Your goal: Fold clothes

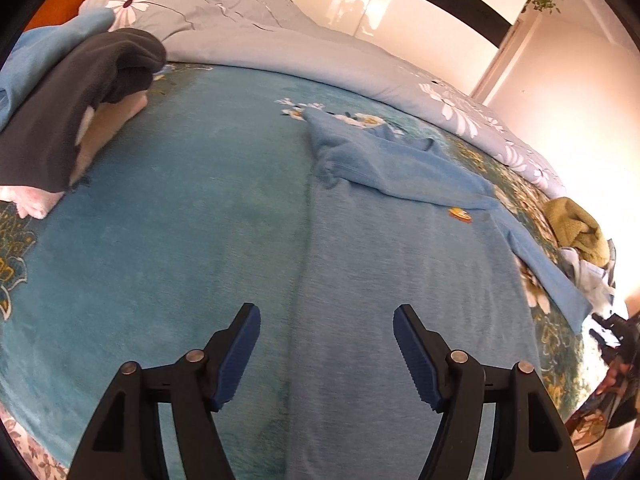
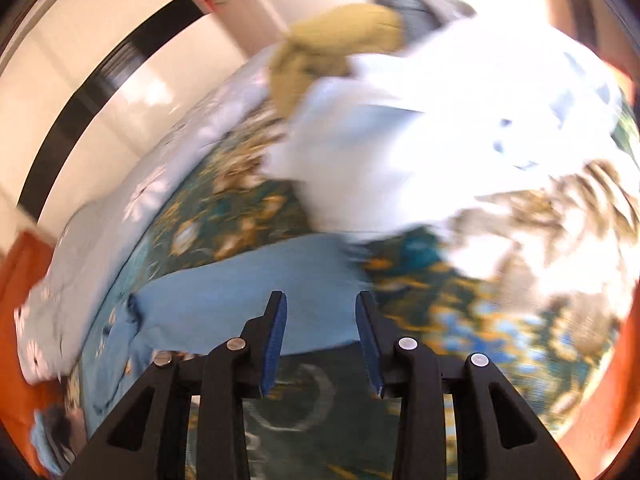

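A light blue long-sleeved top lies flat on the teal floral bedspread, its left sleeve folded across the chest and its right sleeve stretched out to the right. My left gripper is open and empty, hovering over the top's lower left edge. In the blurred right wrist view, my right gripper is open and empty, just above the outstretched blue sleeve.
A stack of folded clothes, dark grey on white and blue, sits at the far left. A pile of unfolded clothes, olive and white, lies at the right. A grey floral duvet runs along the far side.
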`<state>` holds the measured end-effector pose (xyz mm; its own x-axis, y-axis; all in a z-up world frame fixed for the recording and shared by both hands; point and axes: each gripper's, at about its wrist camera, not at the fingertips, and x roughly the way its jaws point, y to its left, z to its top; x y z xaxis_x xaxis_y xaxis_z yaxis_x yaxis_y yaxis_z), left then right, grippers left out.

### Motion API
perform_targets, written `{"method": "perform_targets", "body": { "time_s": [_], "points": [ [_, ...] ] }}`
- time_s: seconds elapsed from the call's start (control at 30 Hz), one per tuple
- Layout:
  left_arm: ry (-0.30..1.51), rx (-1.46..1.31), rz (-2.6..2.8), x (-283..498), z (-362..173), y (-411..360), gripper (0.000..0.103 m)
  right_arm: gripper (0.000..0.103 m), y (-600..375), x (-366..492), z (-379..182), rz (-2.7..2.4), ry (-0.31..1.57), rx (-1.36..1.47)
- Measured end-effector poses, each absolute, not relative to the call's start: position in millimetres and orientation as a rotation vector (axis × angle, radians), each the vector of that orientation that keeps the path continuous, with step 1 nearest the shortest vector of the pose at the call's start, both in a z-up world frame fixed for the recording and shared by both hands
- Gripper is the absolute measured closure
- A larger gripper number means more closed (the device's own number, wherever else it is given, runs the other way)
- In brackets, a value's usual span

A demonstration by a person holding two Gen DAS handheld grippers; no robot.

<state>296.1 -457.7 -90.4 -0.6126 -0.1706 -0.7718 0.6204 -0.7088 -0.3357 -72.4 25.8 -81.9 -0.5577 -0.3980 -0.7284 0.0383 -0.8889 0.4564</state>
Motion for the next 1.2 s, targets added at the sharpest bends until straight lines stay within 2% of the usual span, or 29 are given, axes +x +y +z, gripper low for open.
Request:
{"method": "perform_targets", "body": {
  "time_s": [0.3,0.33,0.37,0.5,0.63,0.8,0.9,1.03,1.2],
  "points": [
    [0.783,1.061,-2.308,291.5,-85.4,-441.3,0.03,0.066,26.4,-83.3,-93.9,-2.416,-0.647,1.301],
    [0.787,1.059,-2.305,292.3,-86.3,-442.6,0.03,0.073,26.5,-84.5,-95.2,-2.406,-0.654,1.299],
    [0.794,1.055,-2.305,293.3,-87.4,-444.9,0.03,0.098,26.6,-85.7,-96.5,-2.396,-0.662,1.297],
    [0.821,1.041,-2.303,297.1,-91.7,-454.1,0.03,0.098,22.5,-90.3,-91.4,-2.36,-0.671,1.269],
    [0.853,1.024,-2.301,301.1,-96.1,-463.8,0.03,0.098,-18.4,-94.3,-18.4,-2.356,-0.564,1.104],
    [0.911,1.0,-2.279,312.4,-101.6,-478.8,0.03,0.098,-129.5,-90.2,73.7,-2.301,-0.325,0.912],
    [0.929,0.986,-2.261,321.5,-103.7,-487.5,0.03,0.098,-220.2,-80.7,100.0,-2.232,-0.177,0.855],
    [0.956,0.954,-2.227,337.0,-105.3,-500.9,0.03,0.098,-335.0,-55.7,102.0,-2.104,-0.045,0.839],
    [0.976,0.927,-2.181,353.9,-109.5,-516.8,0.029,0.098,-444.1,-7.3,47.1,-1.942,0.082,0.897]
  ]
}}
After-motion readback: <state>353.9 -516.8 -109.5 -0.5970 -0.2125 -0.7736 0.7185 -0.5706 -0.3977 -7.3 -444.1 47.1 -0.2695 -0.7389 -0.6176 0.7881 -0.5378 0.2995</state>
